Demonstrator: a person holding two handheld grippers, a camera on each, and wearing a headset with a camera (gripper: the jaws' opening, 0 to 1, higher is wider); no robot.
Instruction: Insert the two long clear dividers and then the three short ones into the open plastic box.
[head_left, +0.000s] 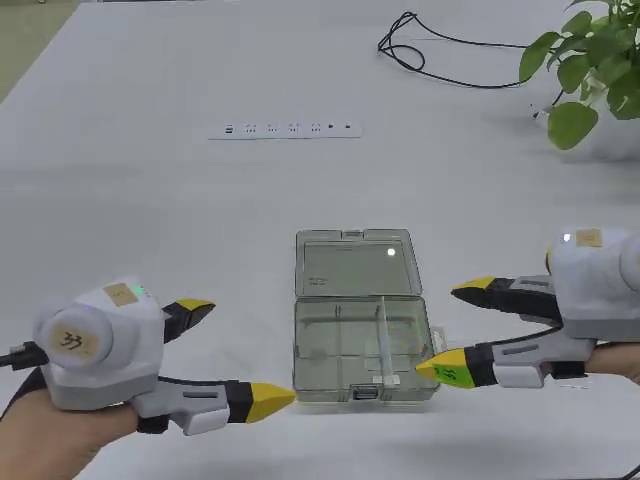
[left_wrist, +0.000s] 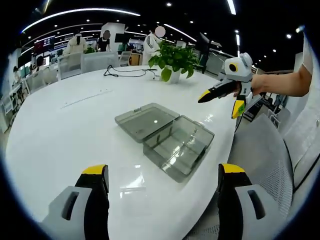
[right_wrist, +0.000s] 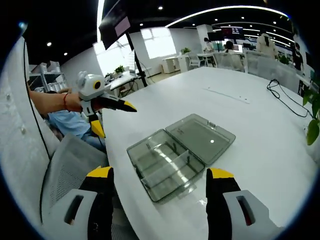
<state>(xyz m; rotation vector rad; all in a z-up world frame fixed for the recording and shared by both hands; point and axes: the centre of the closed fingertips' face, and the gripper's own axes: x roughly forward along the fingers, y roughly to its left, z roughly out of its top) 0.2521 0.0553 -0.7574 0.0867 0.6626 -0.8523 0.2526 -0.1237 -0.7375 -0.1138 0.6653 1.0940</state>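
The open plastic box (head_left: 335, 345) sits on the white counter (head_left: 150, 200) at the lower middle of the head view, with its lid (head_left: 353, 262) folded flat behind it toward the top of the frame. One clear divider (head_left: 383, 340) stands in the base, right of centre, running from the front wall toward the hinge; in the right gripper view it shows as a pale strip (right_wrist: 165, 167) across the tray. Whether it is a long or a short one I cannot tell. The left hand-held gripper (head_left: 232, 352) is at the lower left of the head view, jaws spread wide and holding nothing, just left of the box. The right hand-held gripper (head_left: 460, 328) is at the right edge, also spread and empty, its lower tip close beside the box's right front corner. In the left gripper view a pale clear patch (left_wrist: 131, 177) lies on the counter between that gripper's own jaws, just short of the box (left_wrist: 172, 142); it may be the remaining dividers, but it is too faint to be sure. I judge the task to be early, with one piece seated and the next pick-up in hand. The next move calls for closing on the thin edge of a flat clear piece, standing it upright and lining it up with the wall slots before pressing it down.
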